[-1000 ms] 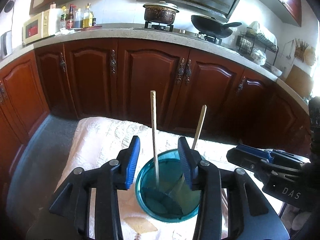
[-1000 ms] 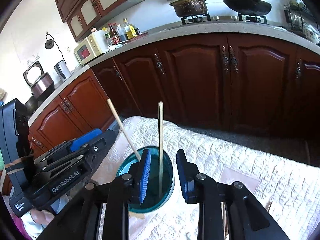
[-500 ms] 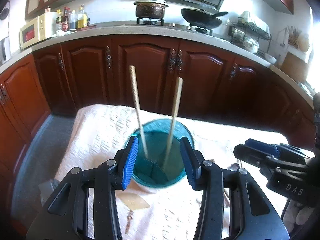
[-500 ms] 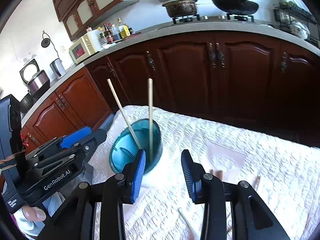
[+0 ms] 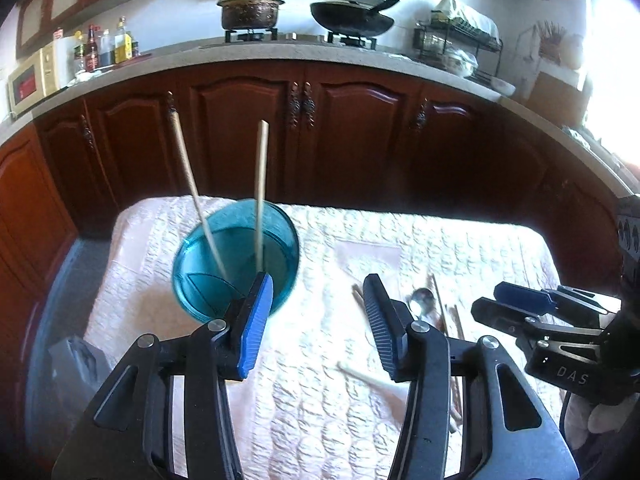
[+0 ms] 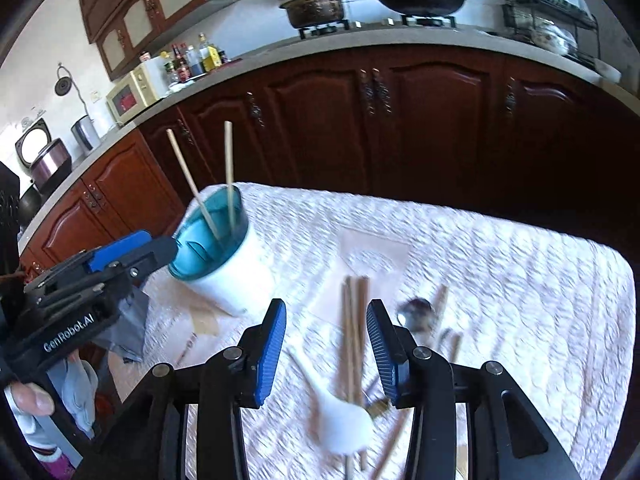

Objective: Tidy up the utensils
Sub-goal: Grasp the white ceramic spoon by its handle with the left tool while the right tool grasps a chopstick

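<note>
Both chopsticks (image 5: 260,184) have been released into the cup (image 5: 236,260); left gripper (image 5: 316,320) and right gripper (image 6: 326,344), widened, empty, were swung toward remaining utensils (image 6: 354,336)

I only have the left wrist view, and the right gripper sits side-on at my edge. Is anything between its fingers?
Observer: No. The right gripper is open and empty; its jaws have just been opening, pointed at a bundle of brown chopsticks on the cloth.
Operator: I see a white handle low in my view. What is it?
Observer: A white spoon; its bowl lies among those chopsticks.
Operator: Is the cup blue all over?
Observer: Only inside; the cup has a white outer wall.
</note>
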